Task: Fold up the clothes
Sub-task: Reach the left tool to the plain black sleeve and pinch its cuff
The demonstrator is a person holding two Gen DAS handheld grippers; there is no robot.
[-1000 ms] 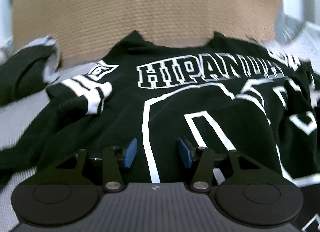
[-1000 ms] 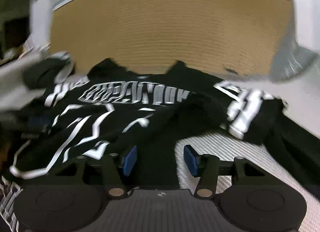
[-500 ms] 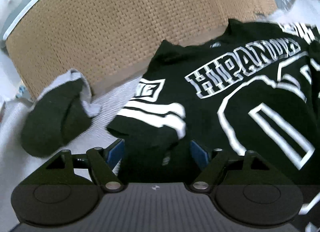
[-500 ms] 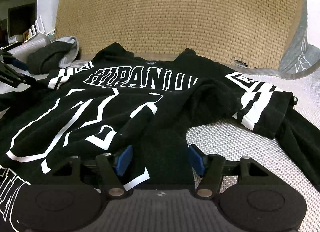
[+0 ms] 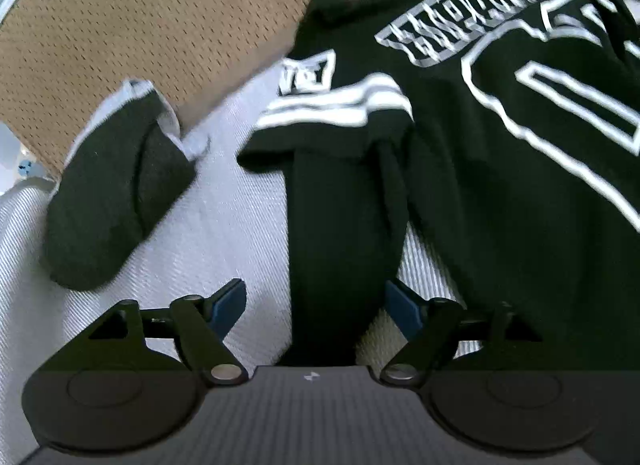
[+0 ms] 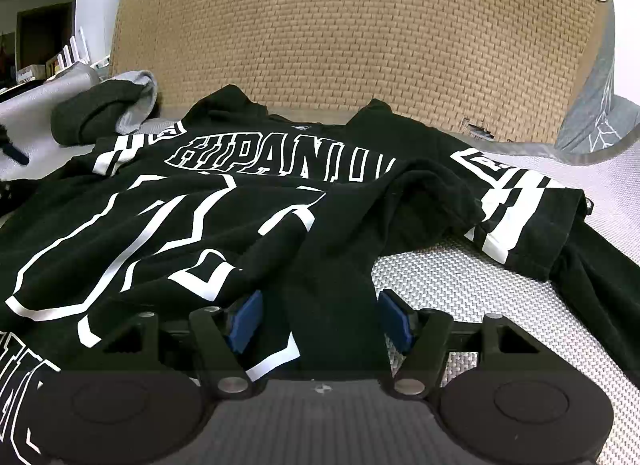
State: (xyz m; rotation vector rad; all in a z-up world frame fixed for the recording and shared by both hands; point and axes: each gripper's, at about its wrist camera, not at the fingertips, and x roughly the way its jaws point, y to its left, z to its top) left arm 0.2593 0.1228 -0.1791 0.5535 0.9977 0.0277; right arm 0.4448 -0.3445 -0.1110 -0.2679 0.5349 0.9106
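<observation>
Left tongs (image 5: 316,305) shifted onto sleeve (image 5: 336,193).

The left gripper (image 5: 316,301) tilts steeply down, jaws closing — the right gripper (image 6: 320,317) angles lower, jaws apart.

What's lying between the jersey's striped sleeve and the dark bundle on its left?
Only bare grey mat separates the sleeve from the bundle; the left wrist view shows it.
</observation>
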